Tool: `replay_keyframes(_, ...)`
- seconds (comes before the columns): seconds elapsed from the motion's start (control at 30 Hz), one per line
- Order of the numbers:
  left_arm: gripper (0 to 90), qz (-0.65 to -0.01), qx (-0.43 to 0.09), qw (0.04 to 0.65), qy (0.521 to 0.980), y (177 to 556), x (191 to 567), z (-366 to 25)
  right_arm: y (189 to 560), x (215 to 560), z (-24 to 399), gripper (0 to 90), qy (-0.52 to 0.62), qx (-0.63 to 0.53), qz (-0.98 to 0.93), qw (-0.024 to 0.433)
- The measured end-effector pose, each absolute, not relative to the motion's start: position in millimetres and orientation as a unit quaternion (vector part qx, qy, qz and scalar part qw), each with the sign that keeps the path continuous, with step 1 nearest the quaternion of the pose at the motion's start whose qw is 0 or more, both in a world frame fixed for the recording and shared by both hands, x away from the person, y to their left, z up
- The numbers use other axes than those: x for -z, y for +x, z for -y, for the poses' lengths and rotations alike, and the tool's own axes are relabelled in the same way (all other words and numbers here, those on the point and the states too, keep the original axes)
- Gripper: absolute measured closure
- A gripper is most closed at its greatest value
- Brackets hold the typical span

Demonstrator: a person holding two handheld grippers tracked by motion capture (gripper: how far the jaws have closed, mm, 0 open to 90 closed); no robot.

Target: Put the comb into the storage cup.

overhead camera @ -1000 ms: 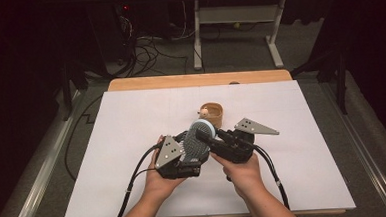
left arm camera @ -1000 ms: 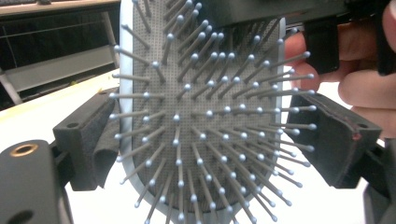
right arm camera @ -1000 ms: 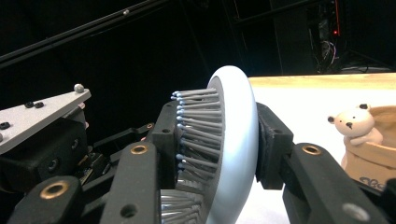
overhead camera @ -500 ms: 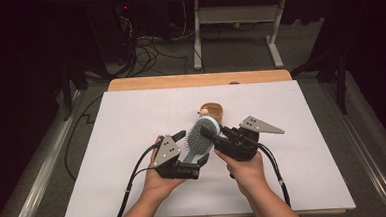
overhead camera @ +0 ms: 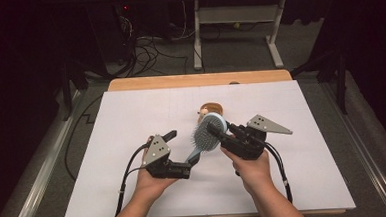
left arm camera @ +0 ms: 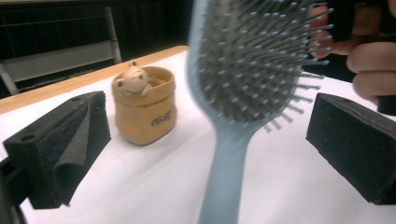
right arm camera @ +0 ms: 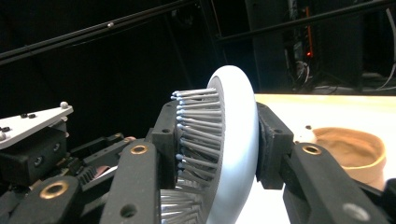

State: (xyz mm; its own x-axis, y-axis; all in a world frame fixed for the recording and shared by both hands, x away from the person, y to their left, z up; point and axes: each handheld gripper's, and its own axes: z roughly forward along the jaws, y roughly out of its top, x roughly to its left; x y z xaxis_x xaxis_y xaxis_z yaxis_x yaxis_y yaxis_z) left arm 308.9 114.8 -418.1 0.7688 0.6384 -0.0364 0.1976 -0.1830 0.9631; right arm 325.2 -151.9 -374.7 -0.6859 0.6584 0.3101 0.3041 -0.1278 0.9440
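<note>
1 hairbrush (overhead camera: pixel 208 135) is sitting above the middle of the white table (overhead camera: pixel 131 116), and 1 small tan pot (overhead camera: pixel 211 109) is standing just beyond it on the far side, with 1 little animal figure (left arm camera: pixel 132 76) peeking over its rim. 2 grippers are showing: 1 left gripper (overhead camera: pixel 179 148) on the near left and 1 right gripper (overhead camera: pixel 219 131) on the near right. 2 hands are coming in from the near edge, 1 at each gripper. 2 cables are trailing back toward the near edge.
</note>
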Motion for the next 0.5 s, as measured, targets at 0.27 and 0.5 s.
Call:
replay_keyframes(0.27, 0.6, -0.290, -0.199, 0.571, 0.741, 310, 421, -132, 325, 371, 162, 60.6, 0.373, -0.654, -0.642, 0.146)
replay_keyframes(0.5, 0.6, -0.303, -0.202, 0.571, 0.736, 311, 426, -151, 323, 369, 169, 60.5, 0.370, -0.650, -0.643, 0.164)
